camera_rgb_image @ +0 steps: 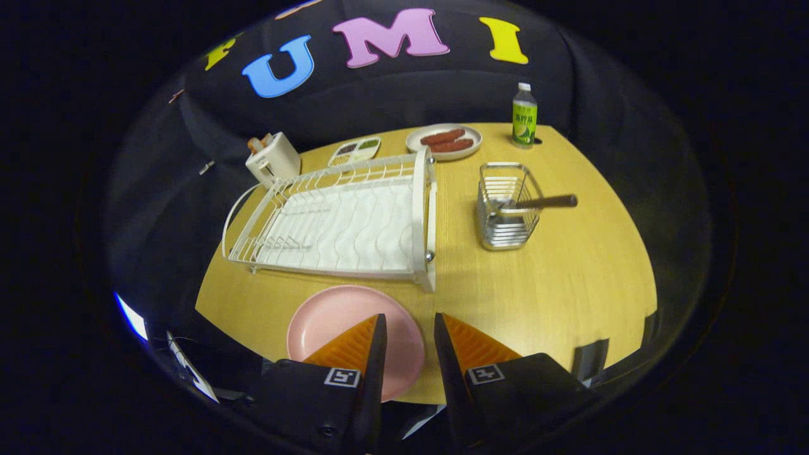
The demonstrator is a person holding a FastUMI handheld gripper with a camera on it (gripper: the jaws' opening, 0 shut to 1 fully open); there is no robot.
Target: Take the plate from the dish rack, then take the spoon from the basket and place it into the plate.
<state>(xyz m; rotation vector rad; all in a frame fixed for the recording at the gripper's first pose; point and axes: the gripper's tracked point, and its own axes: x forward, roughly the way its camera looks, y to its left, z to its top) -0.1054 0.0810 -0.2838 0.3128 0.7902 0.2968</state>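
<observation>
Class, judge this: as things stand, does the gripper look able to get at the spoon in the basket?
Probably yes. The gripper is open above the pink plate; the spoon handle sticks out of the basket across bare table.
</observation>
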